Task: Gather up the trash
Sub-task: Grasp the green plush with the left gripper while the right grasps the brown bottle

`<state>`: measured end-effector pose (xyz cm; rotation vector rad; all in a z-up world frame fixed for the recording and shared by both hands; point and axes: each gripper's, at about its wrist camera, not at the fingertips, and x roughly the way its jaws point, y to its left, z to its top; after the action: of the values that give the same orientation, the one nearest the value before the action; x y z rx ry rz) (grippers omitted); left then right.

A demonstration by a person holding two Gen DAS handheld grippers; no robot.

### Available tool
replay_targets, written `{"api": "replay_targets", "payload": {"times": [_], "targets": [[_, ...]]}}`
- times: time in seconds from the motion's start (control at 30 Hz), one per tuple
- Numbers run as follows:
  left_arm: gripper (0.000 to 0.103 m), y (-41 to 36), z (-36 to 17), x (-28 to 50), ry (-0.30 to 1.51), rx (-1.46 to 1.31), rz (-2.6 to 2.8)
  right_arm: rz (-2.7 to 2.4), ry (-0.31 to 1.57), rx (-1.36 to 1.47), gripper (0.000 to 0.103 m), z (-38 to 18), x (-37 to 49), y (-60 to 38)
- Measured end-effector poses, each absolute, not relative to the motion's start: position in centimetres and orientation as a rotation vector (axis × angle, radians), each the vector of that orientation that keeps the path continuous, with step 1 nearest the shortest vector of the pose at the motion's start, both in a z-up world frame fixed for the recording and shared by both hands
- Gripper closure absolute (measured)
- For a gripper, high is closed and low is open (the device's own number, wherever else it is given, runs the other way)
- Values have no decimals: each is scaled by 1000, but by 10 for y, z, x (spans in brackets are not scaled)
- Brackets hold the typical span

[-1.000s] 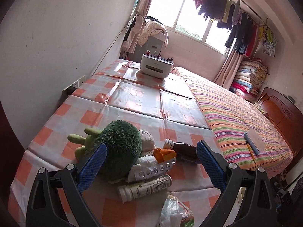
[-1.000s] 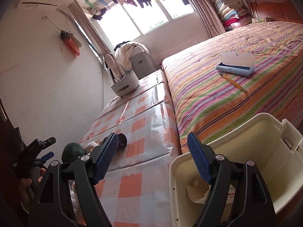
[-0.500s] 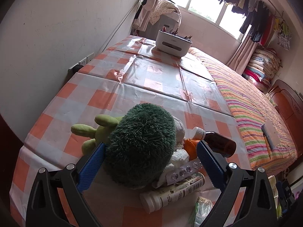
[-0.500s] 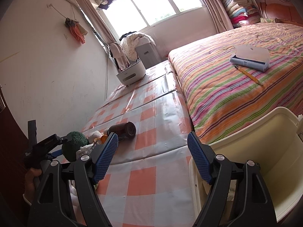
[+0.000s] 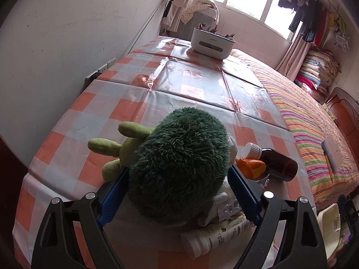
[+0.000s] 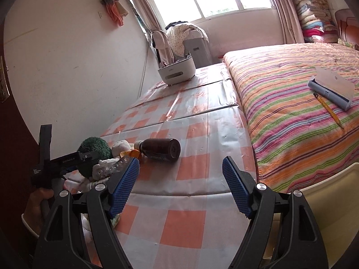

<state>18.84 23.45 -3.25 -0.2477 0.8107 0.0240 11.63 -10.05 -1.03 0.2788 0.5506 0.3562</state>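
A dark green plush toy point(image 5: 179, 165) with light green limbs lies on the checked tablecloth point(image 5: 107, 112). My left gripper point(image 5: 179, 192) is open, its blue pads on either side of the plush. Beside it lie a brown bottle point(image 5: 278, 164), an orange peel point(image 5: 251, 168), a blister pack point(image 5: 226, 208) and a white tube point(image 5: 215, 235). My right gripper point(image 6: 180, 186) is open and empty above the table's front, the brown bottle point(image 6: 162, 149) just beyond it. The plush point(image 6: 94, 148) and the left gripper point(image 6: 67, 159) show at its left.
A cream bin point(image 6: 332, 204) stands at the right by the striped bed point(image 6: 291, 103); its edge also shows in the left wrist view point(image 5: 329, 219). A white organizer box point(image 5: 212, 42) sits at the table's far end. A lint roller point(image 6: 329, 92) and pencil point(image 6: 328, 109) lie on the bed.
My left gripper has moved forward and down so the plush now sits between its pads. My right gripper has swung left, away from the bin, toward the table and bottle.
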Motion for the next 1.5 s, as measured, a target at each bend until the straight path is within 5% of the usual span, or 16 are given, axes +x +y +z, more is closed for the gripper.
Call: {"api": "replay_targets", "payload": {"times": [0.7, 1.0, 1.5], "targets": [[32, 236, -32, 180, 810, -251, 0, 642, 647, -384, 27, -23, 237, 22], [33, 238, -32, 178, 818, -260, -10, 631, 815, -387, 61, -59, 264, 28], [35, 245, -24, 166, 784, -304, -6, 621, 785, -305, 62, -51, 225, 14]]}}
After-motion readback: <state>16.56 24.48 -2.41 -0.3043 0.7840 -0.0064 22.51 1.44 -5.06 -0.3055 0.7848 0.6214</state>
